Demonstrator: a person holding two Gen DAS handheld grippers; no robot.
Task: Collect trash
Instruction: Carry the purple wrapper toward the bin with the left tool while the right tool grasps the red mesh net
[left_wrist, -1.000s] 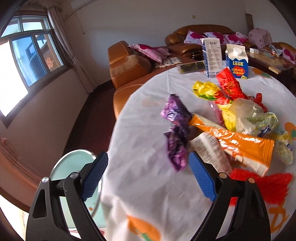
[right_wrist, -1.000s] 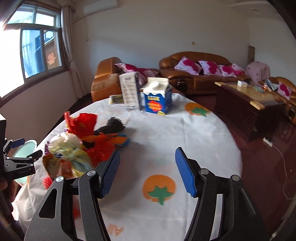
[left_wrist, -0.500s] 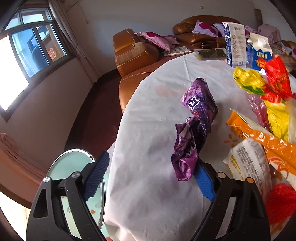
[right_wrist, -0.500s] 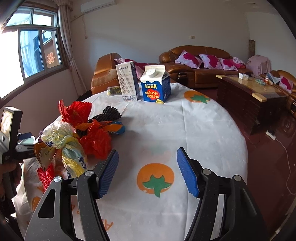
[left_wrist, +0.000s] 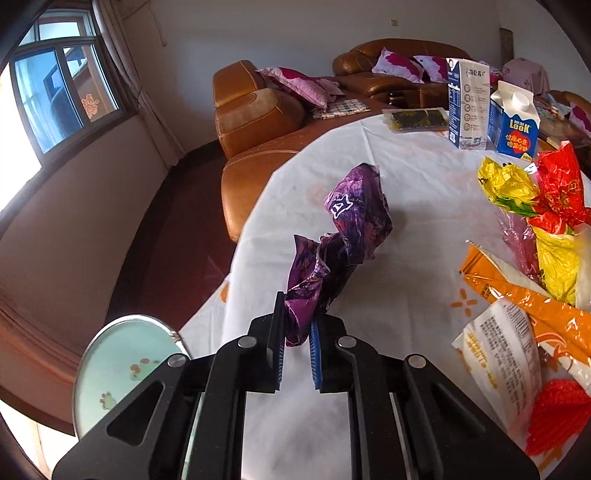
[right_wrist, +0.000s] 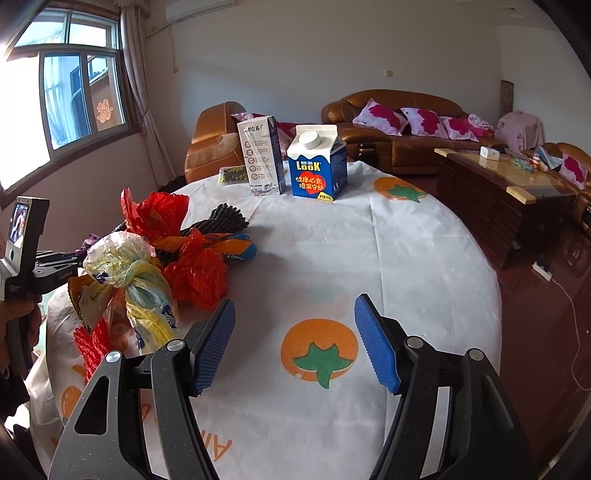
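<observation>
left tongs (left_wrist: 297, 345): just closed, clenched on the near end of the purple wrapper (left_wrist: 343, 236), held up at 12 o'clock over the table (left_wrist: 406, 206) | right tongs (right_wrist: 295, 343): spread apart, nothing between | trash heap (right_wrist: 155, 258) seen at 10 o'clock of the right tongs | cartons (right_wrist: 317, 166) stood at 12 o'clock, far edge

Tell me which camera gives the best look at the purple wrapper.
The left wrist view: the purple wrapper fills the centre, pinched at its lower end in the left gripper. In the right wrist view only a purple sliver peeks out behind the trash pile.
</observation>
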